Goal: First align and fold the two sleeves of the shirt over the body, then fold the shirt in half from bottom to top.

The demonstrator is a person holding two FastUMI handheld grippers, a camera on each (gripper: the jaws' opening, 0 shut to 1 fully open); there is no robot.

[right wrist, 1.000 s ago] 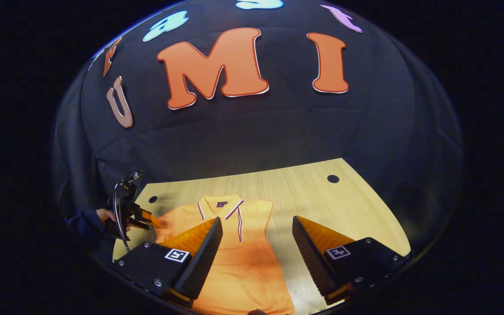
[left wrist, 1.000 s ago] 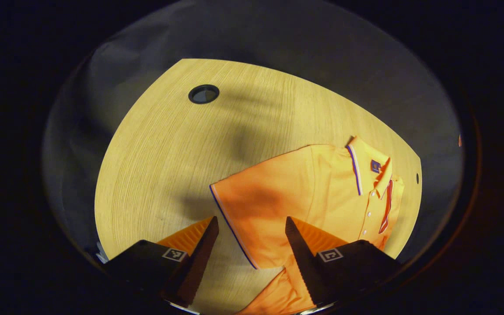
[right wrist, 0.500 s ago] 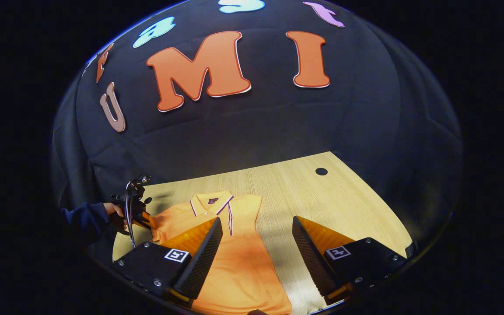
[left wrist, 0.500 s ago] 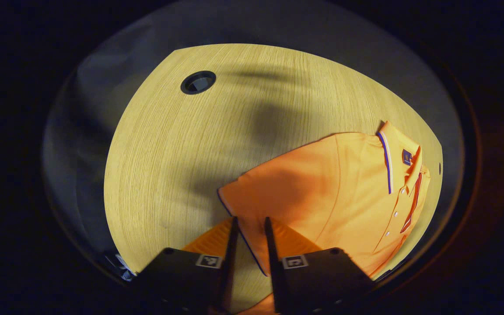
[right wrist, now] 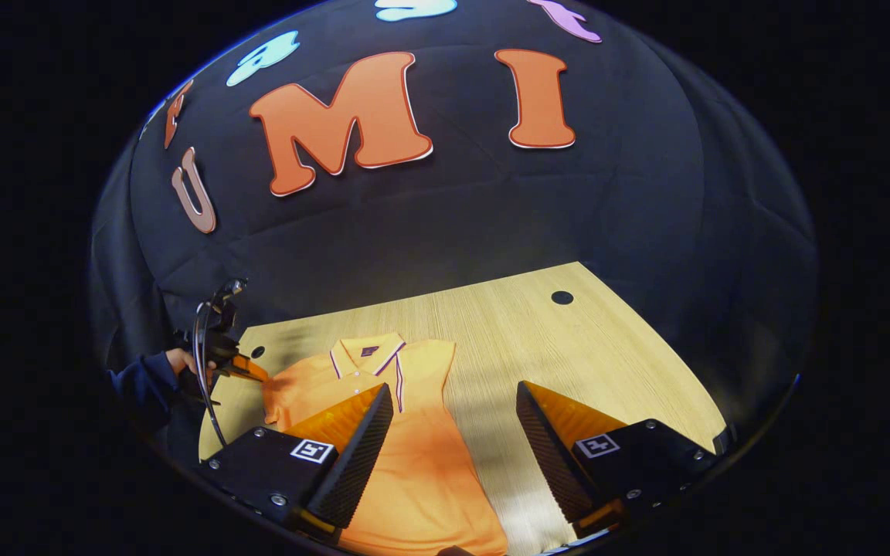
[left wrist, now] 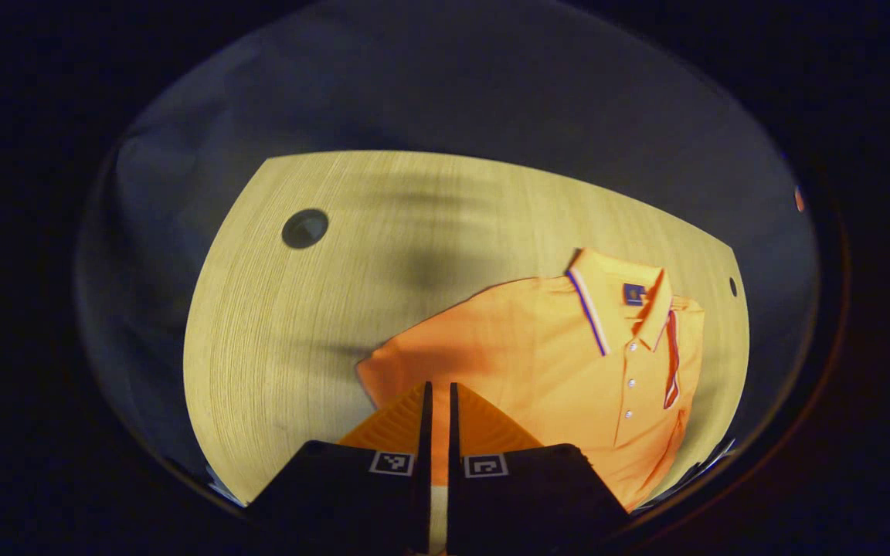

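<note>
An orange polo shirt (right wrist: 406, 455) lies flat on the pale wooden table (right wrist: 607, 355), collar (right wrist: 364, 357) toward the far edge and hem running off the near side of the right gripper view. In the left gripper view the shirt (left wrist: 568, 371) fills the right half of the tabletop (left wrist: 275, 340), its far side lying close to the table's right edge.

The left gripper (left wrist: 437, 401) has its jaws drawn nearly together on the cuff edge of the sleeve (left wrist: 391, 371), a thin strip of cloth showing in the slit between them. In the right gripper view this gripper (right wrist: 248, 371) sits at the shirt's left sleeve, held by a hand (right wrist: 182, 361) in a dark sleeve, close to the table's left edge.

The right gripper (right wrist: 453, 417) hovers with its jaws wide apart above the shirt's right side, holding nothing.

Bare wood spreads to the right of the shirt out to a round cable hole (right wrist: 562, 297). In the left gripper view, open tabletop stretches left to another hole (left wrist: 305, 228).
</note>
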